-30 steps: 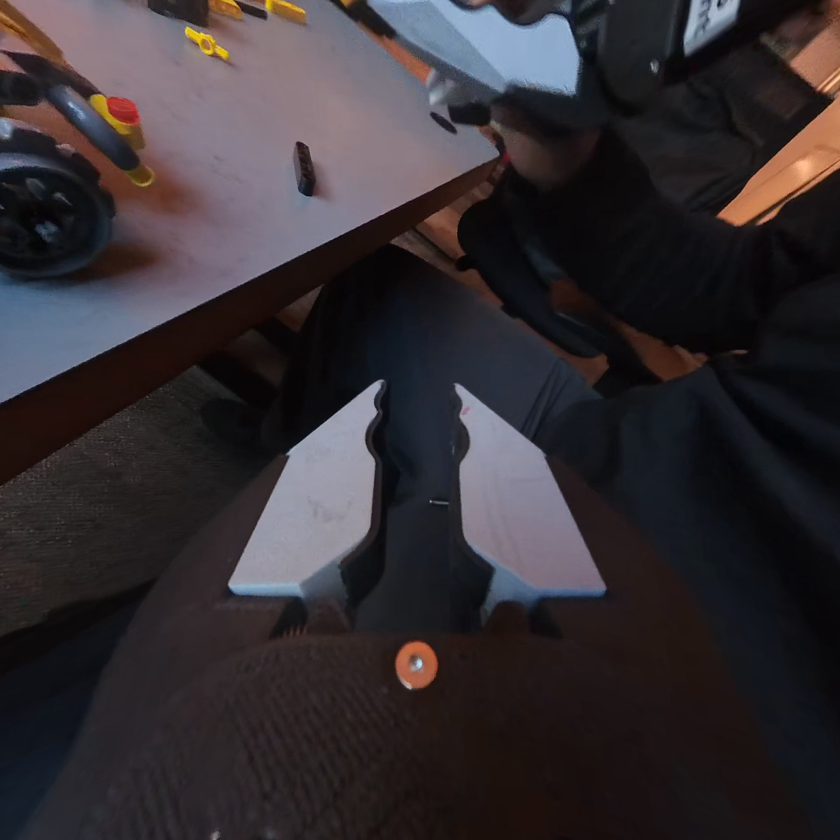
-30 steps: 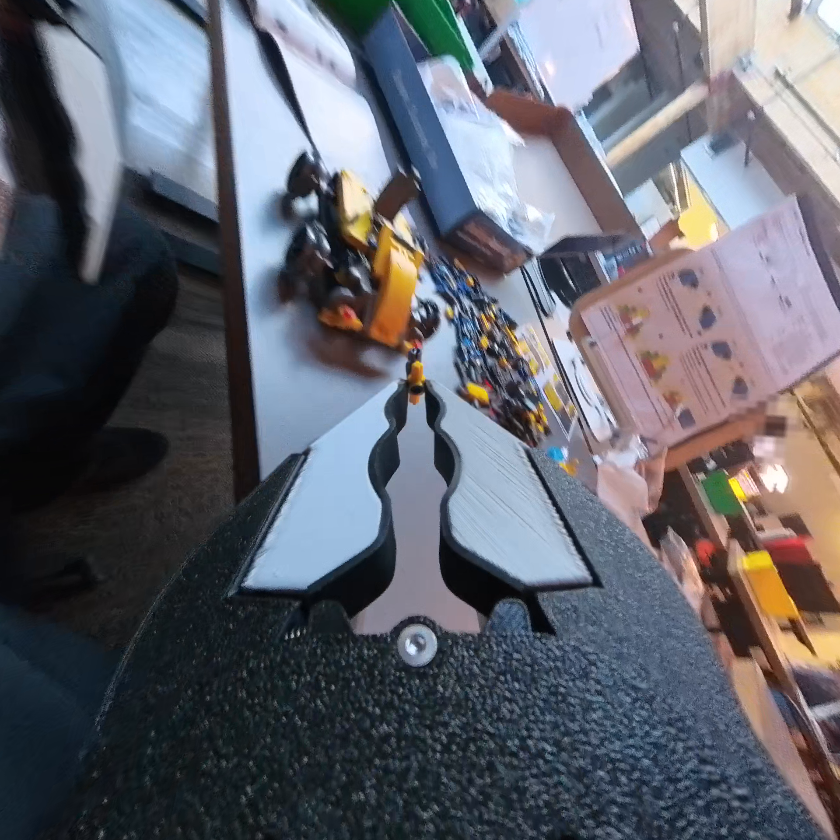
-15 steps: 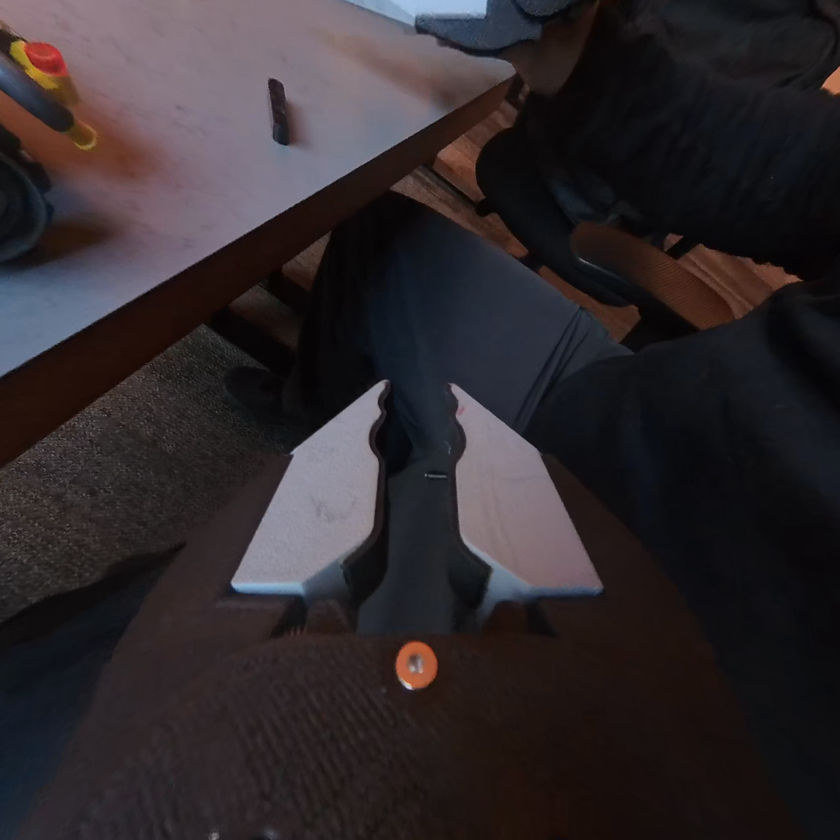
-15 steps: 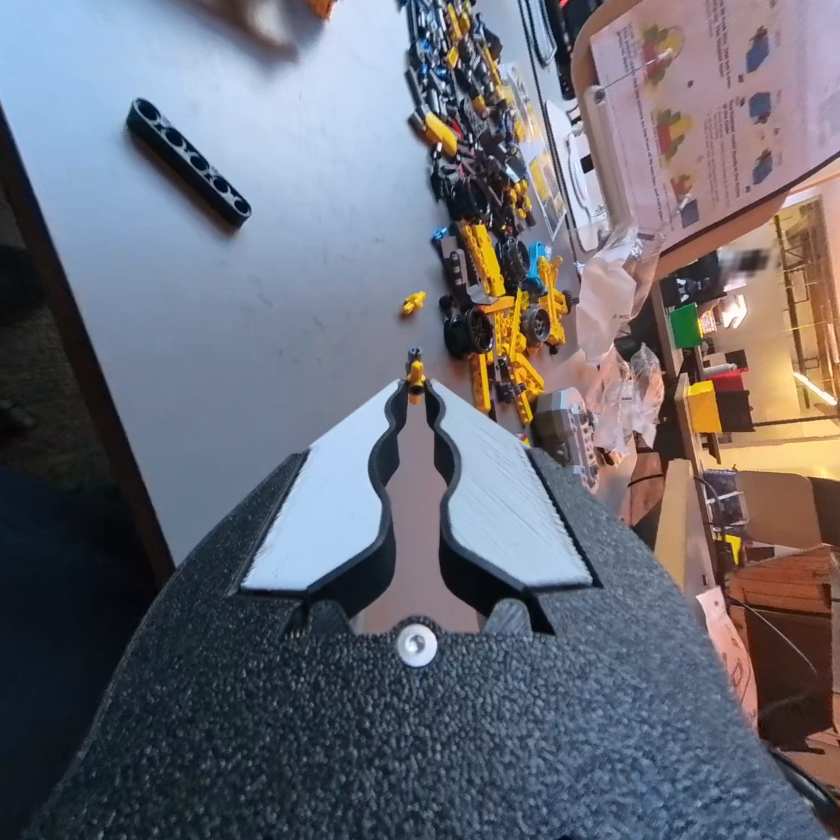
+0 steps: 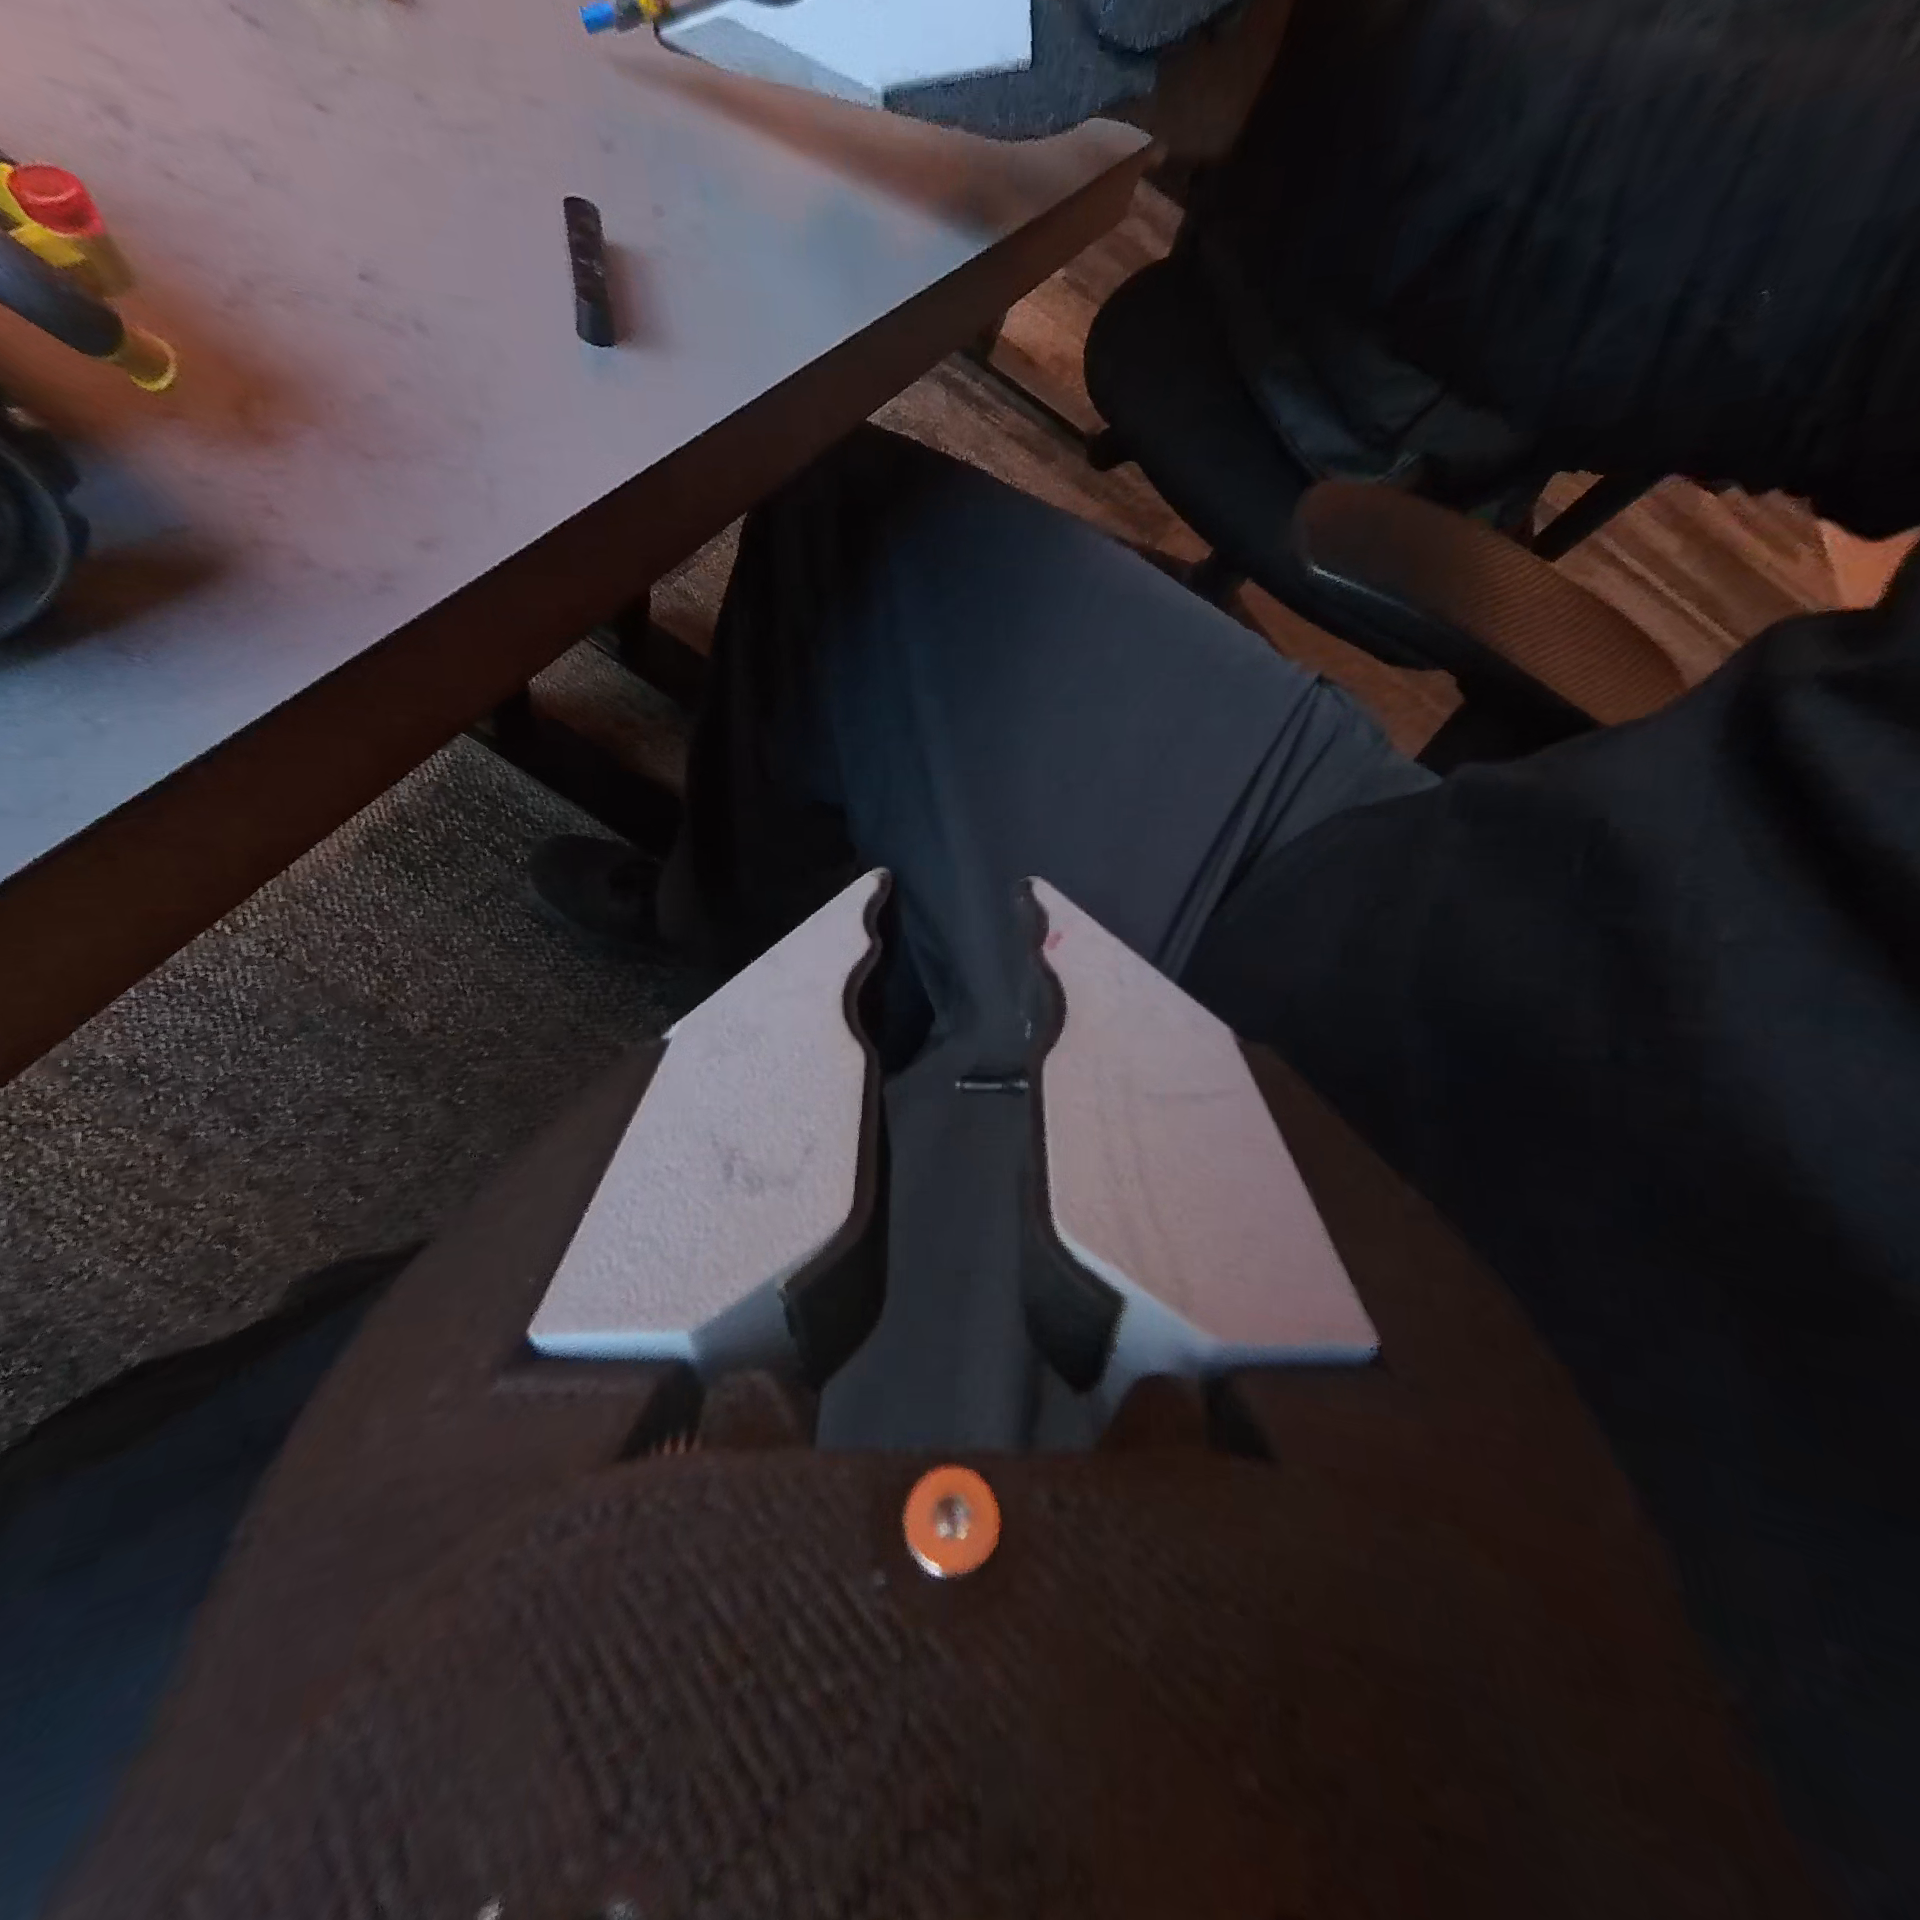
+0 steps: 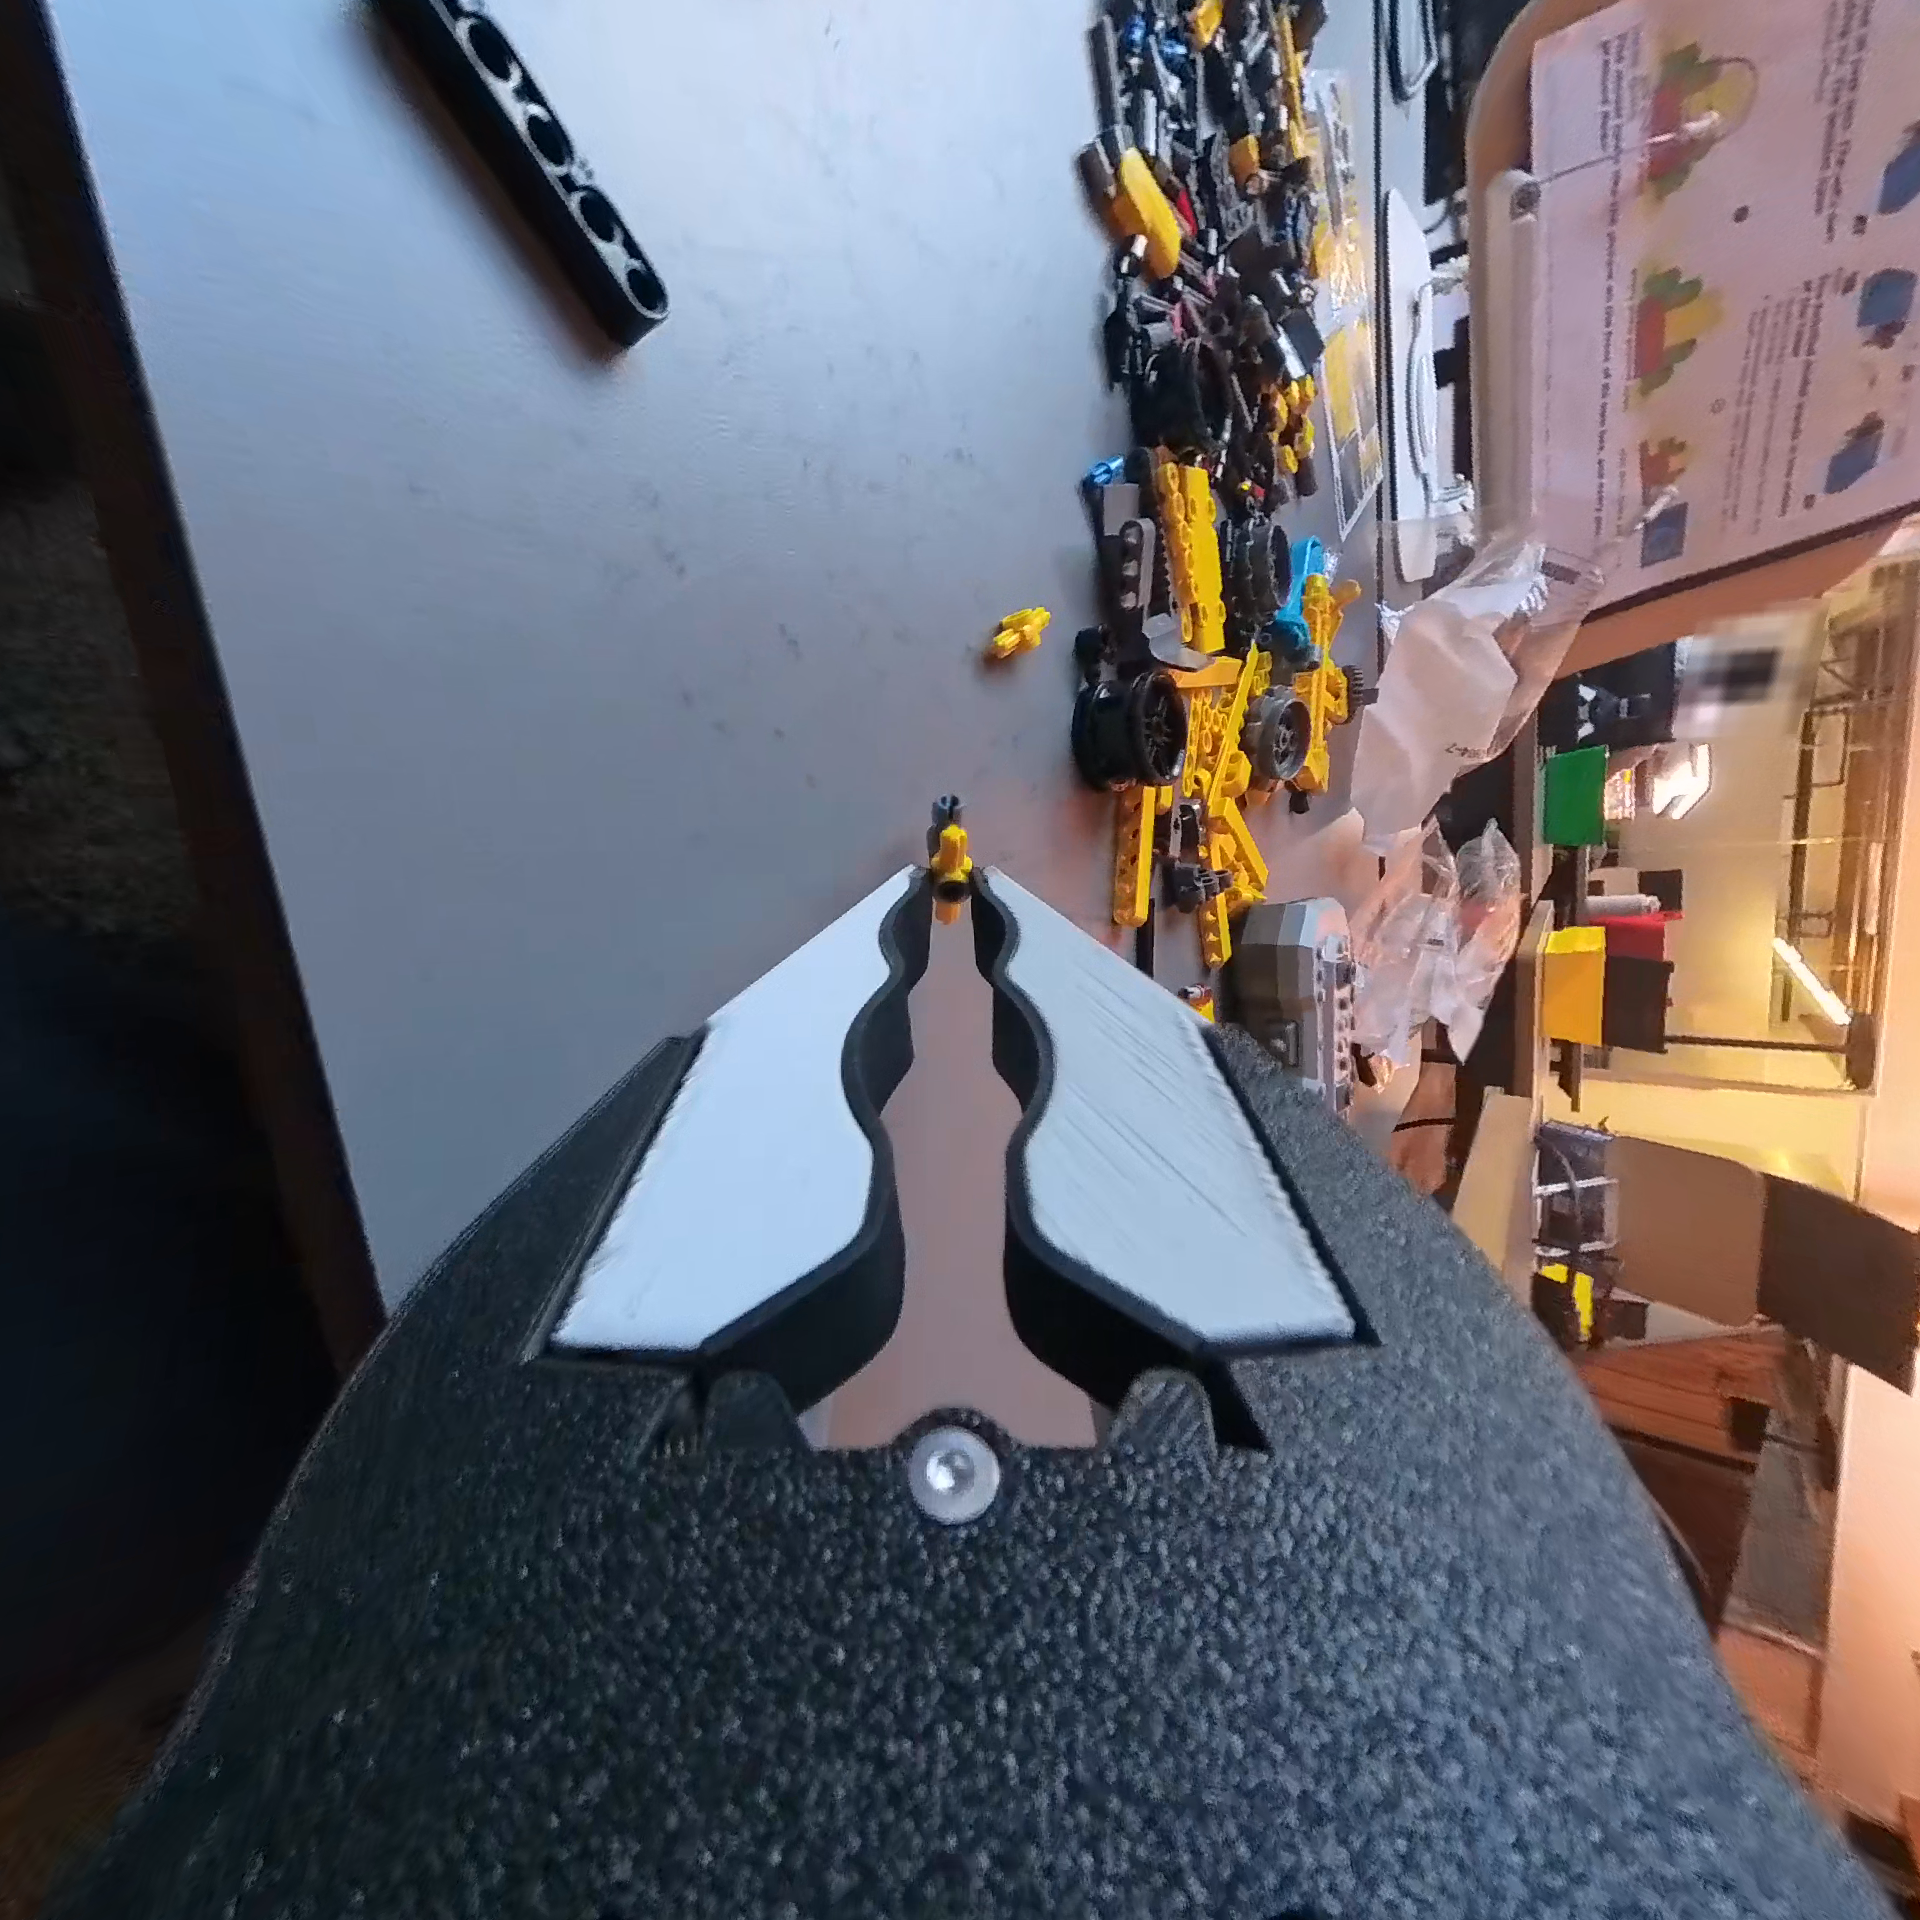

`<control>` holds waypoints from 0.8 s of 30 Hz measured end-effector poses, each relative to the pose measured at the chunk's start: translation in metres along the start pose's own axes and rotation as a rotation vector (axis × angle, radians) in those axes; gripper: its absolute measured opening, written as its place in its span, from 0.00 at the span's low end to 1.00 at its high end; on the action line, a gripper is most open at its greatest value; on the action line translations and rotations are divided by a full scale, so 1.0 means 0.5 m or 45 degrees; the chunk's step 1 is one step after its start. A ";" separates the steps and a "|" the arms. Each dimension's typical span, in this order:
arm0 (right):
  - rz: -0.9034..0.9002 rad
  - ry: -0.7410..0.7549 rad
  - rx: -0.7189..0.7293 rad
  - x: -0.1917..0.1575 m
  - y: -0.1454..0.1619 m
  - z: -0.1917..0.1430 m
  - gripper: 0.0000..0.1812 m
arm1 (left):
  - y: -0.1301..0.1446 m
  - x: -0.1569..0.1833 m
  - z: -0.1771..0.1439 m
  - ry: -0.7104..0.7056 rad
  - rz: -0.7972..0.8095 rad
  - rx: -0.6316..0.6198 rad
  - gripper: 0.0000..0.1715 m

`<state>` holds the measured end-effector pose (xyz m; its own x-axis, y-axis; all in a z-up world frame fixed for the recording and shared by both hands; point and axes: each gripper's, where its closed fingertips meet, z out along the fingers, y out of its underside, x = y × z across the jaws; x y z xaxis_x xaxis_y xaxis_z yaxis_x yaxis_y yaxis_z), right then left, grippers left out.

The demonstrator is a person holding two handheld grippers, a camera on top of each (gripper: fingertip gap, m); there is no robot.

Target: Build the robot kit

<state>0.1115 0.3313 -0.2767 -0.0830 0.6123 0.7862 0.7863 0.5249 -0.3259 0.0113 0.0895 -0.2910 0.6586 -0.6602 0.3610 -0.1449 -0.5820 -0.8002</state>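
Note:
My right gripper (image 6: 950,871) is shut on a small yellow and black pin piece (image 6: 948,844) that sticks out past its tips, just above the grey table (image 6: 582,623). A partly built yellow model with black wheels (image 6: 1195,727) lies just right of the tips, and a small loose yellow piece (image 6: 1016,634) lies beyond them. A black beam with holes (image 6: 530,145) lies far left. My left gripper (image 5: 956,894) is open and empty, held below the table edge (image 5: 623,520) over a person's grey trouser leg (image 5: 1039,675). The black beam (image 5: 589,270) also shows there.
A pile of black and yellow parts (image 6: 1216,208) lies at the far right, by an instruction sheet (image 6: 1714,260), plastic bags (image 6: 1455,675) and a grey block (image 6: 1288,966). In the left view, a red and yellow part (image 5: 52,208) sits on the table, above carpet (image 5: 260,1039) and a chair (image 5: 1455,582). There is about 25 cm between the tips of the two grippers.
My right gripper, still holding the pin piece, has swung along the table from the built yellow vehicle to the parts pile and moved closer. My left gripper has tilted slightly and stays open.

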 end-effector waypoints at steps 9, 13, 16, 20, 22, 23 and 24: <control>-0.333 -0.044 -0.012 -0.012 0.007 -0.001 0.07 | 0.012 -0.004 0.014 0.001 -0.020 -0.034 0.11; -0.424 -0.078 -0.056 0.002 0.024 -0.011 0.14 | 0.023 -0.012 0.020 0.002 -0.052 -0.054 0.10; -0.469 -0.106 -0.100 0.008 0.050 -0.020 0.16 | 0.026 -0.016 0.022 0.006 -0.068 -0.059 0.10; -0.257 -0.084 -0.099 0.038 0.065 -0.039 0.16 | 0.031 -0.018 0.026 0.006 -0.077 -0.070 0.10; -0.047 -0.078 -0.029 0.048 0.050 -0.050 0.15 | 0.031 -0.017 0.027 0.006 -0.076 -0.069 0.10; 0.067 -0.089 0.017 0.048 0.039 -0.054 0.15 | 0.031 -0.017 0.027 0.007 -0.076 -0.068 0.10; 0.177 -0.113 0.059 0.044 0.030 -0.057 0.15 | 0.030 -0.017 0.028 0.006 -0.076 -0.067 0.10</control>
<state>0.1388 0.3358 -0.2490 -0.0307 0.7295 0.6833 0.7648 0.4573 -0.4538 0.0137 0.0929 -0.3128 0.6639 -0.6259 0.4093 -0.1442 -0.6442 -0.7512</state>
